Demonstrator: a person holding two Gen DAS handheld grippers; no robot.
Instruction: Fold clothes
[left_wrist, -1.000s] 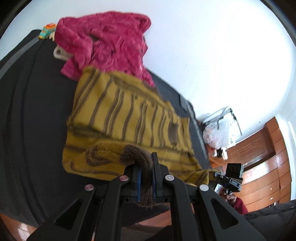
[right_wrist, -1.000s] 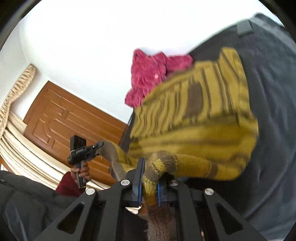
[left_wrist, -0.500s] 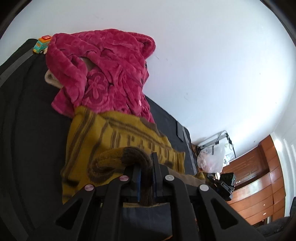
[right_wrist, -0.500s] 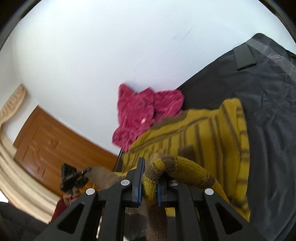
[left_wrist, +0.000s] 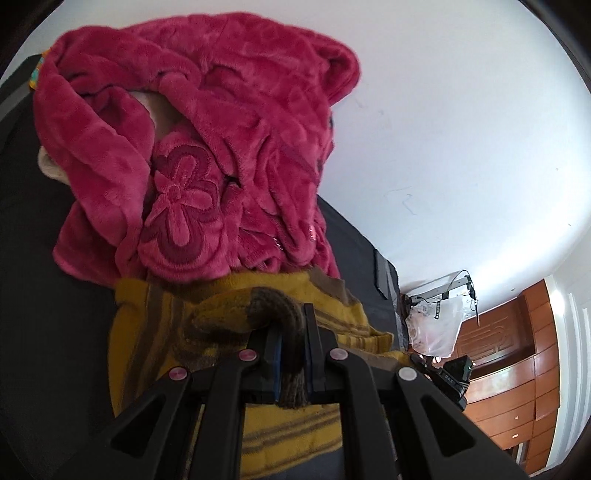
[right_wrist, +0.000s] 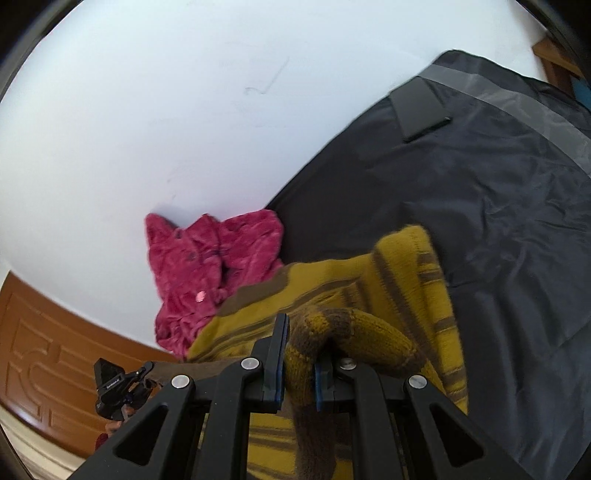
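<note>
Mustard knit with brown stripes, the sweater (left_wrist: 155, 332) lay on a dark sheet (left_wrist: 44, 295), its far edge touching a heap of magenta fleece (left_wrist: 207, 147) that rested against the white wall (left_wrist: 461, 129). The left gripper (left_wrist: 291, 354) was clamped on a brown-and-mustard cuff (left_wrist: 280, 314), the knit squeezed between its blue pads. The right gripper (right_wrist: 300, 365) was likewise pinched tight on the other sleeve (right_wrist: 373, 339), which arched up and over to the right before dropping onto the striped body. From the right wrist view the fleece sat far left of the sweater, and a flat black slab (right_wrist: 421, 110) lay on the sheet near the wall. Wooden cabinets (left_wrist: 517, 369) stood at the far right.
</note>
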